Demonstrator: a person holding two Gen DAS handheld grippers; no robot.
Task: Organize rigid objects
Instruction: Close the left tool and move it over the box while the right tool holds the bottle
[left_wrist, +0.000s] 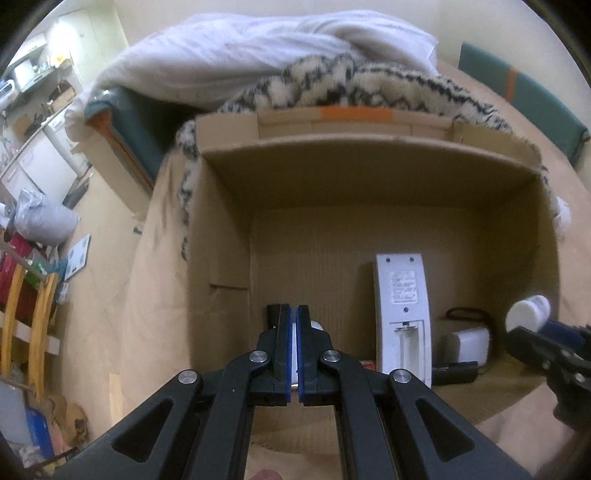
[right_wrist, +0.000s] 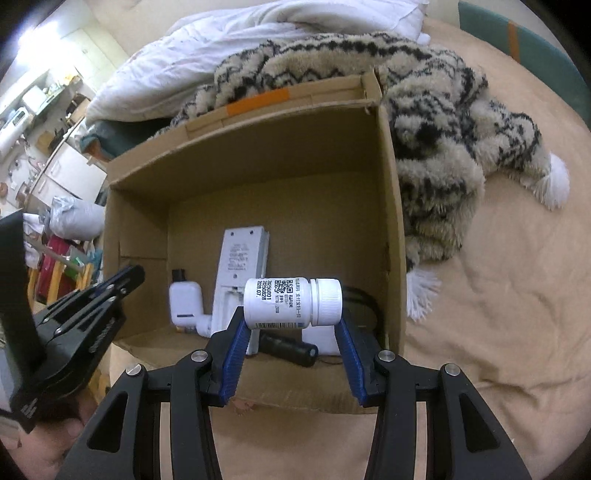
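The jaws of the right gripper (right_wrist: 291, 325) squeeze a small white plastic bottle (right_wrist: 291, 302) lying sideways above the open brown cardboard box (right_wrist: 391, 221). Its label shows a square code and 20250801. The left gripper (left_wrist: 294, 325) is closed tight.

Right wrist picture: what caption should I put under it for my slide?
The right gripper holds a white pill bottle sideways above an open cardboard box on a bed.
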